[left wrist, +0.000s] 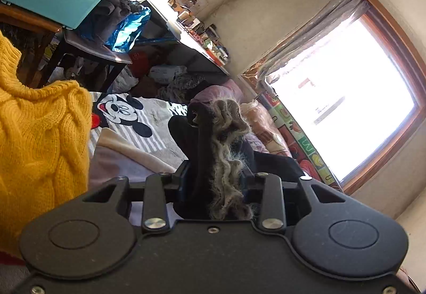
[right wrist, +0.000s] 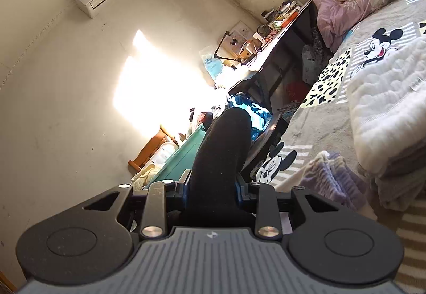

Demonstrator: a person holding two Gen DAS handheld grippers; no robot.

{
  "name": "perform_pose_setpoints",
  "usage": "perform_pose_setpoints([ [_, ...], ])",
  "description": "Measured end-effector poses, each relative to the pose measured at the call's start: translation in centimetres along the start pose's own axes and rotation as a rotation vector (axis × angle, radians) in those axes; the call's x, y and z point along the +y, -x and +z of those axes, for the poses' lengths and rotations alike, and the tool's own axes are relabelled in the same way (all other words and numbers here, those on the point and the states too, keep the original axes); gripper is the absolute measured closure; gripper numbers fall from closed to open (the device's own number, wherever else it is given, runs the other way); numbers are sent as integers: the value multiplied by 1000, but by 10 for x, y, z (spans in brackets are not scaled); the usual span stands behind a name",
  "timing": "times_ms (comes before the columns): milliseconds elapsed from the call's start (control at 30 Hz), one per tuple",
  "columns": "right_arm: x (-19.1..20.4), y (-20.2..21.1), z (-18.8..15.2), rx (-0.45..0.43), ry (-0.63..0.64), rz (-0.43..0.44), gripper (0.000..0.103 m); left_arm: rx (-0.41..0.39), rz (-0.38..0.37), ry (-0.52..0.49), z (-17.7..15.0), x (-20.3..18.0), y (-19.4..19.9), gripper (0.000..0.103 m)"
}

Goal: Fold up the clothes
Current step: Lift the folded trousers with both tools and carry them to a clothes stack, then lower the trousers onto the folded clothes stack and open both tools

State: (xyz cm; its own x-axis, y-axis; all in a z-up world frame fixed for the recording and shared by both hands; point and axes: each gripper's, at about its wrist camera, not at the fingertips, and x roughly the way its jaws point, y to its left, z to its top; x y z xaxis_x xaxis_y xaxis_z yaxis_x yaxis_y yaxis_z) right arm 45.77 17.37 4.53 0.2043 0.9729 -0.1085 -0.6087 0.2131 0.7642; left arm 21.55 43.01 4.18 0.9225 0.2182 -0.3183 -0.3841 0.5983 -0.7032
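Left wrist view: the left gripper [left wrist: 213, 160] is pinching a black garment [left wrist: 183, 131] along an edge trimmed with fuzzy grey ruffle [left wrist: 229, 139]; the cloth fills the gap between the fingers and hangs off the bed.
Right wrist view: the right gripper [right wrist: 215, 160] is pressed onto plain black fabric [right wrist: 223, 145], which bulges out past the fingers toward 12 o'clock. I judge it the same garment, though neither view shows the span between the two grips.
Where the garment is: raised in the air between both tools, above the grey cartoon-mouse bedspread [right wrist: 319, 118].
Doing this step well: keep both pinches firm and level, draw the held edge taut so the cloth hangs flat, then lower it onto a bare patch of bedspread before creasing. Which fold this is, the views do not settle.
Materials: black cloth looks soft, matte, limp; trim is hairy and crinkled, likely to snag.
Neighbours: yellow cable-knit sweater [left wrist: 40, 134] at 9 o'clock in the left view, chunky and ribbed; white fluffy folded blanket [right wrist: 386, 107] at 3 o'clock in the right view.
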Motion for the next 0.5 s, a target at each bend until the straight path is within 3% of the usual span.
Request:
perform_pose_setpoints([
  [33, -3, -9, 3, 11, 45, -62, 70, 38, 49, -35, -2, 0, -15, 35],
  [100, -7, -29, 2, 49, 205, -283, 57, 103, 102, -108, -18, 3, -27, 33],
  [167, -9, -42, -2, 70, 354, -454, 56, 134, 124, -170, -36, 4, -28, 33],
  [333, -3, -9, -42, 28, 438, -425, 57, 78, 86, -276, -61, -9, 2, 33],
  [500, -5, 38, -83, 0, 326, -390, 56, 32, 52, -366, -86, -21, 30, 21],
])
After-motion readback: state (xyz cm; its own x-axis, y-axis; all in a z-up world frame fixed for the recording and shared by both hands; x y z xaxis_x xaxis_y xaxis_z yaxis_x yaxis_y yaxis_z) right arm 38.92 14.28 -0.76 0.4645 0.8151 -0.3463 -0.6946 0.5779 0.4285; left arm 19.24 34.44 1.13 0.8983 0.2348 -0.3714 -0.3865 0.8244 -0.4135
